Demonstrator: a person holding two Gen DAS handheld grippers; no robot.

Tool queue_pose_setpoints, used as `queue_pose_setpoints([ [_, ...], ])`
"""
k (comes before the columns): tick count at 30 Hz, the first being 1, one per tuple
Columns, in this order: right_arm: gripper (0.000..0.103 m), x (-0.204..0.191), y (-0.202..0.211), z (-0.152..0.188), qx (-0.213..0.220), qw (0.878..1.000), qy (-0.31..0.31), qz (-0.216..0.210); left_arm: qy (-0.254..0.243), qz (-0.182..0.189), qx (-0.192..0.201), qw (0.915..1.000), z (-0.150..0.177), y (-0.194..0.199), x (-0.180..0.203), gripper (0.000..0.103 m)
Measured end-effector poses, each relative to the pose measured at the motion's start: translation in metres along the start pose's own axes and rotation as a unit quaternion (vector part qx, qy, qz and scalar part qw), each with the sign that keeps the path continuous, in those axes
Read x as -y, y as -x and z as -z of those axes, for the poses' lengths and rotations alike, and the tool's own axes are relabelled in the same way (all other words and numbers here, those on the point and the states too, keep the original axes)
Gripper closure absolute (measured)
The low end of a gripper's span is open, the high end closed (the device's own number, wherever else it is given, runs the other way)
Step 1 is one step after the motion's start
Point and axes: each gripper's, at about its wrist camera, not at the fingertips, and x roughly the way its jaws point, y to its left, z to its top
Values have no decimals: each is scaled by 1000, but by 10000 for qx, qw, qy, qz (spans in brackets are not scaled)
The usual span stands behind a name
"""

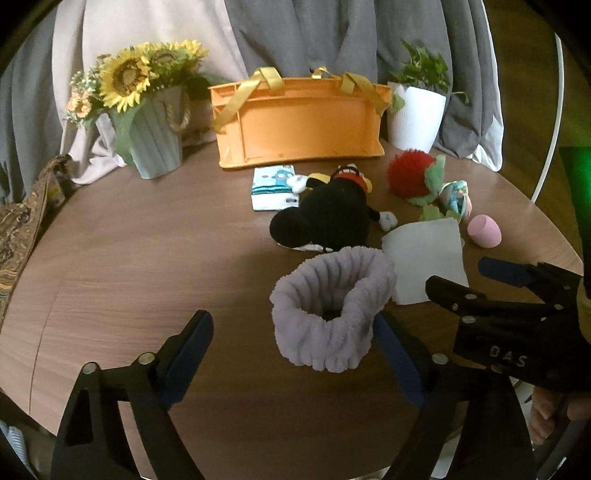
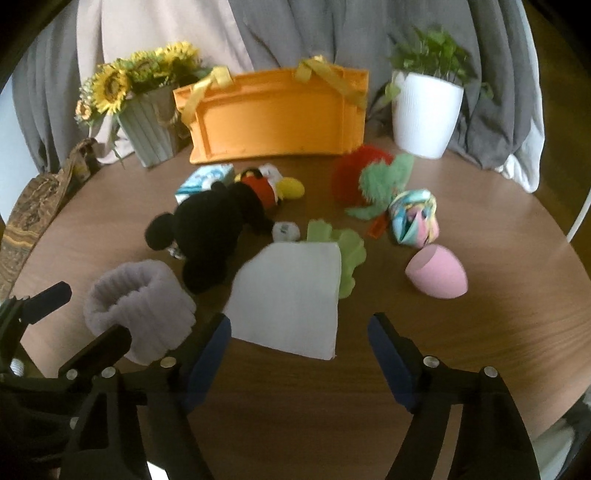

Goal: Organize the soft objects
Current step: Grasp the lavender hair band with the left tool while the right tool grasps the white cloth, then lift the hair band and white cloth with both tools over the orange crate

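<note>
Sunflower pot (image 1: pixel 155 136), white planter (image 1: pixel 419 116) (w/ greenery), grey curtains (image 1: pixel 295 33).

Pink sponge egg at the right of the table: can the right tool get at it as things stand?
Probably yes. The right tool is open, and the pink sponge egg lies ahead to its right on bare table, apart from the white cloth and the colourful pouch.

You're in a home — round wooden desk (image 1: pixel 147 258), sunflower vase (image 1: pixel 155 136) at ten o'clock, potted plant (image 1: pixel 419 118) at one, drapes (image 1: pixel 295 37) behind.

Black fingers (image 2: pixel 207 354), blue pads, silver screws, "DAS" marking.
</note>
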Motion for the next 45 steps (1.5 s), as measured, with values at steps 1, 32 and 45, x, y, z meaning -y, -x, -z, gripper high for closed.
queue_pose_setpoints([
  [1,30,0,-3,1,-27,10000,4,-3,-2,20,-16,10000,0,-2,0,20],
  [32,91,-3,13,-22,47,9976,164,-678,546,487,71,9973,-24,11,5,79],
  [45,91,1,53,-73,765,9951,64,-618,437,469,912,9938,-84,44,1,80],
])
